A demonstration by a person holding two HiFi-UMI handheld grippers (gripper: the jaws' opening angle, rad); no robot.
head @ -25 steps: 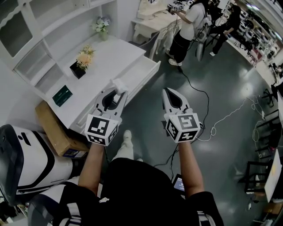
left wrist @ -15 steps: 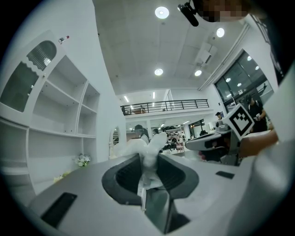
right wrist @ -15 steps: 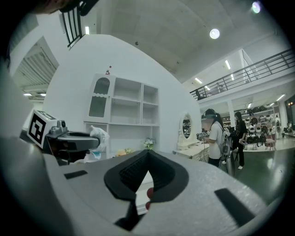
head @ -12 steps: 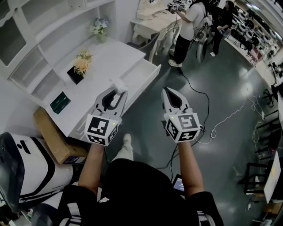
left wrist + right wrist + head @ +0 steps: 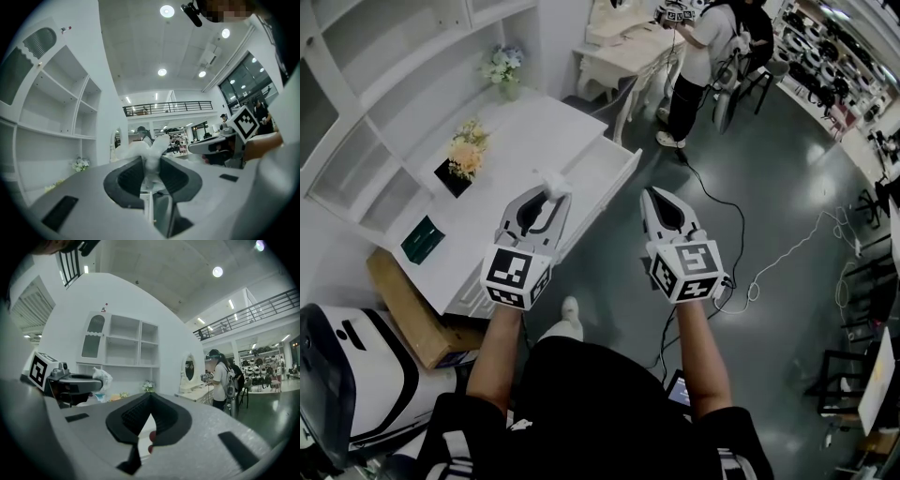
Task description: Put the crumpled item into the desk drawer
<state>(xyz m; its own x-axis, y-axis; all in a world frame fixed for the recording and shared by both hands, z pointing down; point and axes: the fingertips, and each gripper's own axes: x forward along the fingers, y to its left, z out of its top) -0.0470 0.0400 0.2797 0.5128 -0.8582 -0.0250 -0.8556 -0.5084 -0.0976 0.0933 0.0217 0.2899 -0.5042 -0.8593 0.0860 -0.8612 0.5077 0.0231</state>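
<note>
the left gripper (image 5: 547, 195) is clenched on the crumpled item (image 5: 552, 181), a white wad pinched at the jaw tips, likely so it juts clear for dropping. the open desk drawer (image 5: 602, 161) lies just ahead at one o'clock, pulled out to receive it. the right gripper (image 5: 660, 201), at three o'clock of the left, is closed and empty, apparently held aside
</note>
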